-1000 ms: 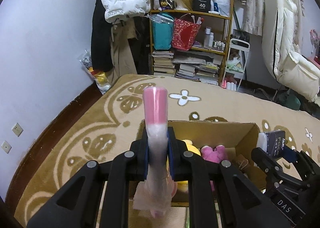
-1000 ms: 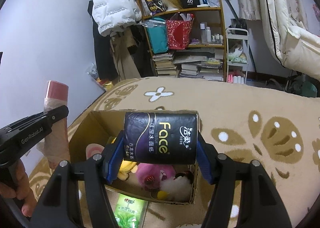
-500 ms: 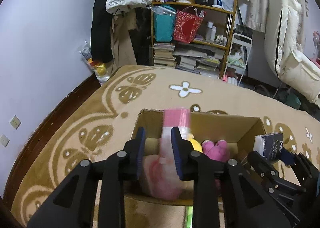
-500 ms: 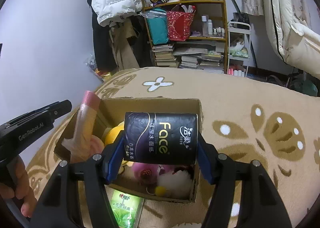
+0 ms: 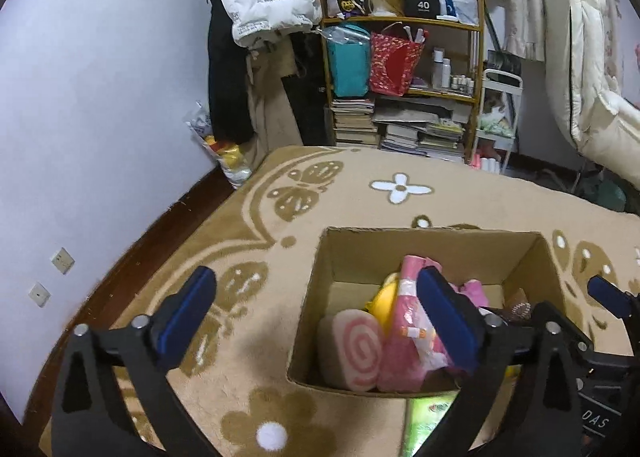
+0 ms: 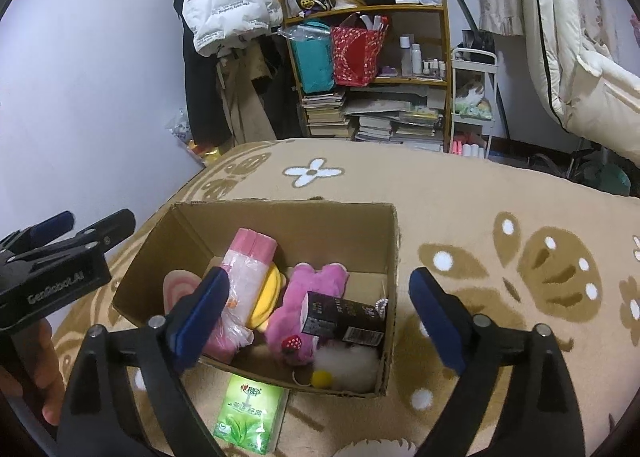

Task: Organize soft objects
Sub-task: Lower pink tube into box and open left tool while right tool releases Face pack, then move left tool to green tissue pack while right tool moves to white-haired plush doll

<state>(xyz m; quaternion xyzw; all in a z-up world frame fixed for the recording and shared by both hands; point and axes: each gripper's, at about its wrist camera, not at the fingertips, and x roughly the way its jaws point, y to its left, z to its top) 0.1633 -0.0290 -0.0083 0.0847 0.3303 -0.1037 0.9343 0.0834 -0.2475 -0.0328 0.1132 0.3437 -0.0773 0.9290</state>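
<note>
Both grippers hung empty over a cardboard box (image 6: 394, 257) on a patterned tan rug (image 6: 500, 197) — the left gripper (image 5: 320, 321) with its blue-padded tongs spread wide apart, the right gripper (image 6: 320, 309) likewise wide open and holding nothing.

Inside the box, seen from the right wrist camera, lay the soft goods: a pink-capped pack in clear wrap (image 6: 246, 265) leaning at about 10 o'clock, a round pink-swirl cushion (image 6: 178, 289) against the wall at 9 o'clock, a yellow plush (image 6: 268, 297) near the middle, a pink plush toy (image 6: 304, 305) just to its right, and a dark tissue pack (image 6: 344, 317) resting on that toy toward 3 o'clock. A white fluffy piece with a yellow ball (image 6: 344, 369) filled the corner at 5 o'clock.

One item stayed outside — a green tissue pack (image 6: 252, 413) lying flat on the rug, touching or nearly touching the box's near wall at 6 o'clock. At the very bottom edge of the same view a pale fuzzy shape showed on the rug, too cropped to identify.

Judging by this, the sorting appeared mostly done: most of the soft things were boxed, and the green pack looked to be the clearest job remaining, with either open gripper close enough to collect it.
</note>
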